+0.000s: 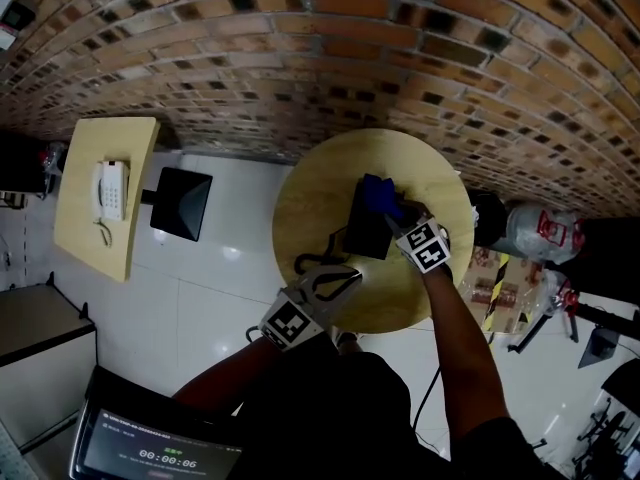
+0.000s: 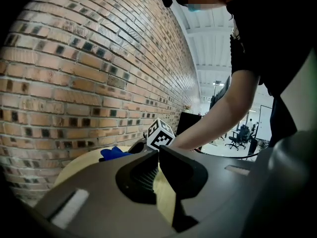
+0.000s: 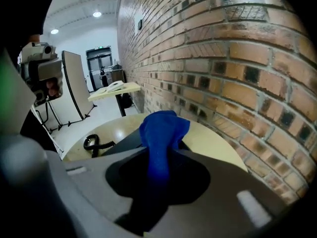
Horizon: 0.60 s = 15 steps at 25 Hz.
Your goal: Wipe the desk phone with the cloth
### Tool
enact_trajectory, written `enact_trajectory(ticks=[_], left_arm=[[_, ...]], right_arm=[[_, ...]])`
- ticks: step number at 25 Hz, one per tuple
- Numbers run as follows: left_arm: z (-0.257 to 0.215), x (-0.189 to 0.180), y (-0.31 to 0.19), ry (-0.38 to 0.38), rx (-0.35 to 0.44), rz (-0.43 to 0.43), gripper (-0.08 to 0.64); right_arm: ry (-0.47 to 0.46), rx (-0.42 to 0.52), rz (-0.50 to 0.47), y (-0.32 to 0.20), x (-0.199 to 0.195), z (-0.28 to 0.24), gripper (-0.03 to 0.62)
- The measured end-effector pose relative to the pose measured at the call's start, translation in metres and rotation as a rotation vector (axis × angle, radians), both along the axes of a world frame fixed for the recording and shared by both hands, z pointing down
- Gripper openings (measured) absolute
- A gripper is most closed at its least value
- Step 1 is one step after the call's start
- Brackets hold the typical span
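A black desk phone (image 1: 366, 226) lies on the round wooden table (image 1: 310, 193), its coiled cord (image 1: 312, 262) trailing toward me. My right gripper (image 1: 393, 214) is shut on a blue cloth (image 1: 377, 196), which it holds down on the phone's far end. In the right gripper view the cloth (image 3: 161, 133) bunches up out from between the jaws over the phone (image 3: 124, 142). My left gripper (image 1: 343, 275) hovers at the near side of the table beside the cord, jaws together with nothing in them. The left gripper view also catches the cloth (image 2: 115, 153).
The brick wall (image 1: 330, 58) runs just behind the table. A square table (image 1: 90, 228) with a white phone (image 1: 112, 189) stands to the left, a black panel (image 1: 182, 203) beside it. Bags and stands (image 1: 540, 233) crowd the right. A tablet (image 1: 150, 448) sits at lower left.
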State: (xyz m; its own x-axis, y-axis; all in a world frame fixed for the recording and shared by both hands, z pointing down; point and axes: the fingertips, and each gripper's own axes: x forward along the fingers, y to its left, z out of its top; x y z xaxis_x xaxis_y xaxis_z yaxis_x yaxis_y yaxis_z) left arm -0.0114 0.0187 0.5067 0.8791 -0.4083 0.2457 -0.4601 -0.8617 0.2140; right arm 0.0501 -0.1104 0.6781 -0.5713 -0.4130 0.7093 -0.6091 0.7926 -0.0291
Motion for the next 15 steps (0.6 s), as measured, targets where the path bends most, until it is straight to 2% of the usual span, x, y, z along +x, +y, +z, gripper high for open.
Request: enact_trajectory(ticks=[15], left_arm=[[0.004,0.004,0.007,0.001,0.003,0.028,0.000]], right_arm=[[-0.018,-0.187,-0.052,0.131,-0.025,0.054,0.092]])
